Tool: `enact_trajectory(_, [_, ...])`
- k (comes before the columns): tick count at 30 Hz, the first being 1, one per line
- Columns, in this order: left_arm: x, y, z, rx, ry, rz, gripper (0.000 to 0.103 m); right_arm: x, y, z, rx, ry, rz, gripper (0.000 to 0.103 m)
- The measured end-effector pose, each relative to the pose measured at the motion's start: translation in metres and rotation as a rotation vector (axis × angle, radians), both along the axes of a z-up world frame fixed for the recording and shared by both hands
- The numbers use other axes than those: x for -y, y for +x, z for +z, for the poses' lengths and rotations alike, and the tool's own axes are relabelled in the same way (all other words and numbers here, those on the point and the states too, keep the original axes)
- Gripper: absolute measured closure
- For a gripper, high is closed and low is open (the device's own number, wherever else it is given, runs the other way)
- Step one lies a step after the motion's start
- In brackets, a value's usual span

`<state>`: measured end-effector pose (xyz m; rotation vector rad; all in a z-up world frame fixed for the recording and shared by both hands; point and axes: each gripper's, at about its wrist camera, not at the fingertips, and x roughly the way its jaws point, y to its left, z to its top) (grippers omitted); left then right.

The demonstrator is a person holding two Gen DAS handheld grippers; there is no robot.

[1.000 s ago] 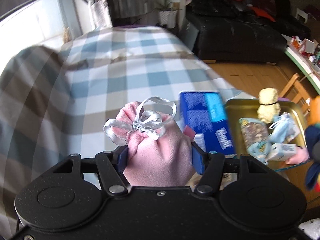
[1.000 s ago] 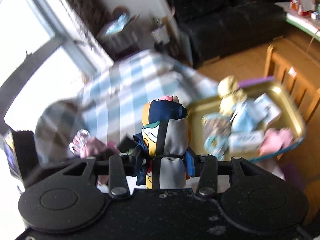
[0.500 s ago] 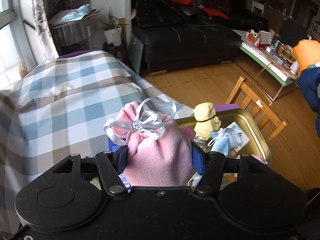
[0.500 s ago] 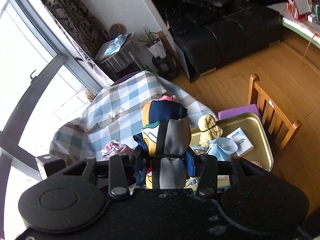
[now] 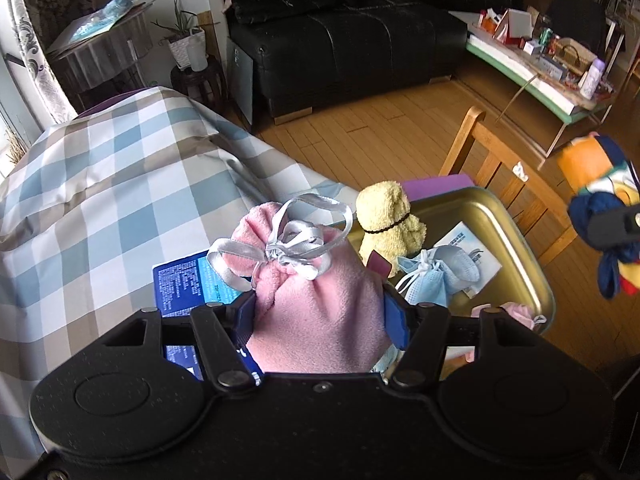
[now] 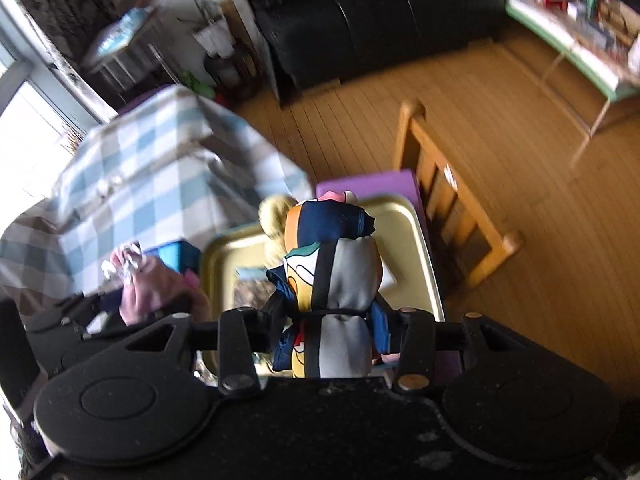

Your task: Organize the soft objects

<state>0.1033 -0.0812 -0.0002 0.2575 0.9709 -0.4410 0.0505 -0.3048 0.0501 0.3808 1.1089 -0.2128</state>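
My left gripper (image 5: 320, 308) is shut on a pink fleece pouch (image 5: 316, 312) tied with a silver ribbon, held above the near edge of a gold tray (image 5: 516, 240). My right gripper (image 6: 328, 320) is shut on a multicoloured fabric bundle (image 6: 336, 272) in navy, grey and orange, held above the same tray (image 6: 420, 240). The bundle also shows at the right edge of the left wrist view (image 5: 604, 200). On the tray lie a yellow plush toy (image 5: 388, 220), a light blue face mask (image 5: 436, 276) and a small pink item (image 5: 516, 312).
A blue box (image 5: 180, 280) lies on the checked tablecloth (image 5: 100, 184) left of the tray. A wooden chair (image 5: 500, 172) stands behind the tray. A black sofa (image 5: 352, 36) and a cluttered green-edged table (image 5: 552, 76) stand across the wooden floor.
Both grippers rose and tilted back from the table while keeping their loads. The right view swung toward the tray and blurred. The left view now shows more of the room.
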Motion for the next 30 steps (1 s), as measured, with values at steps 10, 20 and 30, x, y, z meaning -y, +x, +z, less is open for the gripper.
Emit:
enact_trajectory(10, [0.021, 0.028, -0.030, -0.054, 0.063, 0.025, 0.044, 0.011, 0.005, -0.020, -0.029, -0.026, -0.006, 0.061])
enact_trajectory(20, [0.025, 0.036, -0.033, -0.037, 0.066, 0.052, 0.033, 0.017, 0.005, -0.019, -0.021, -0.021, -0.012, 0.061])
enact_trajectory(30, [0.015, 0.023, -0.026, -0.026, 0.045, 0.054, 0.032, 0.013, 0.006, -0.018, 0.001, -0.047, -0.013, 0.052])
